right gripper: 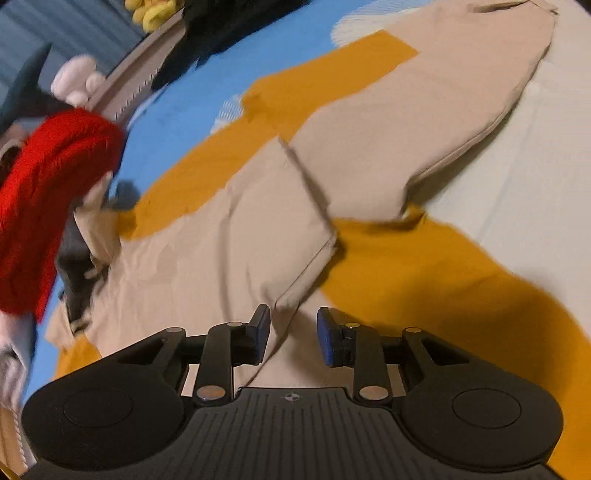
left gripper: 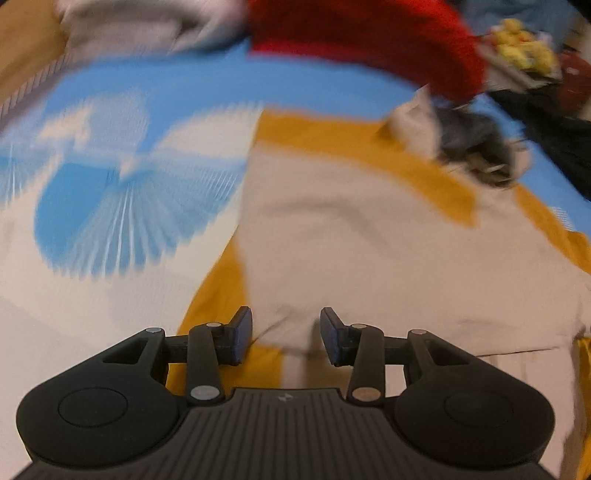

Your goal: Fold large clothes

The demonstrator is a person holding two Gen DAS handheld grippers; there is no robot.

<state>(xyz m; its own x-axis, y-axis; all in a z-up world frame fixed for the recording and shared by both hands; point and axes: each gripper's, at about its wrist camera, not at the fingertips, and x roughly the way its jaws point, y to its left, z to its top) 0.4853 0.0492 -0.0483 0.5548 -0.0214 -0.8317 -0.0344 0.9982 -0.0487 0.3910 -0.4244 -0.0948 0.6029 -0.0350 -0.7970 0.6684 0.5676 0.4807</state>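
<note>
A large beige garment (left gripper: 369, 240) lies spread on a mustard-yellow cloth (left gripper: 218, 291) over a blue and white bed sheet (left gripper: 110, 184). My left gripper (left gripper: 286, 336) hovers low over the garment's near edge. Its blue pads (left gripper: 242, 336) stand apart, with a ridge of beige cloth lying loose between them. In the right wrist view the garment (right gripper: 221, 251) shows a folded flap and a long sleeve or leg (right gripper: 443, 110). My right gripper (right gripper: 293, 334) is open over the flap's seam edge, and its pads are not pressing on it.
A person's red sleeve (left gripper: 369, 37) (right gripper: 48, 206) reaches over the far side of the garment, with a dark blurred tool below it. Yellow plush toys (left gripper: 521, 40) and dark items sit beyond the bed's edge. A grey-white cloth (left gripper: 140, 26) is bunched at the far left.
</note>
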